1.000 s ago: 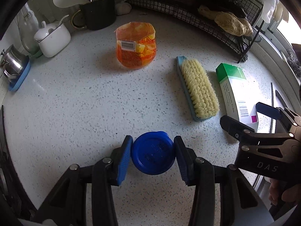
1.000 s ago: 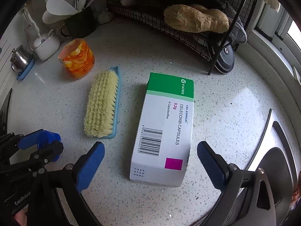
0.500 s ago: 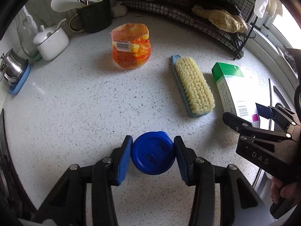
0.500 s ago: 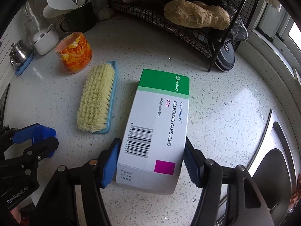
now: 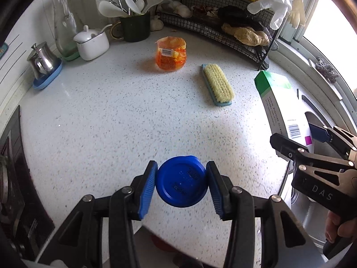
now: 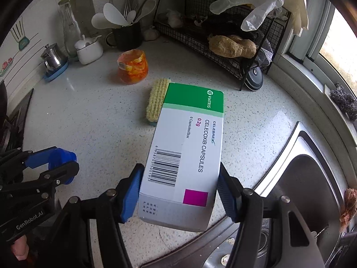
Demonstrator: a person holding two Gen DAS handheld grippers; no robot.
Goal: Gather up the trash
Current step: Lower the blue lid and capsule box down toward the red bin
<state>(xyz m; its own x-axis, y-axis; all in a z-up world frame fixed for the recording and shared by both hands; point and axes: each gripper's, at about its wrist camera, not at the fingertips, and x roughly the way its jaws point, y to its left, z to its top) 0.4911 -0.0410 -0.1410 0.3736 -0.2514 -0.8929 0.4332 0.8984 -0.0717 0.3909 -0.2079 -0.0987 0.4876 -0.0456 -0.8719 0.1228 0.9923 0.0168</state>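
Speckled white countertop (image 5: 107,116), brush (image 5: 218,84) and orange pouch (image 5: 171,53) lying out there; left gripper (image 5: 181,182) pinches the blue lid (image 5: 180,181) between part-closed pads, clear of the surface. Right view: right gripper (image 6: 179,187) clamps the capsule box (image 6: 187,147), lifted beside the sink (image 6: 312,178)

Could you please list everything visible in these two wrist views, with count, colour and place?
blue lid: 1, blue, clamped in left gripper
medicine box: 1, white and green, clamped in right gripper, lifted
scrub brush: 1, yellow bristles, blue back, mid-counter
orange packet: 1, orange, counter behind brush
utensil mug: 1, dark, back wall
sugar pot: 1, white, left of mug
metal pot: 1, steel, on blue saucer
glass bottle: 1, clear, back left
wire rack: 1, black, back right
sink: 1, steel, right
left gripper: 1, black, blue pads
right gripper: 1, black, blue pads
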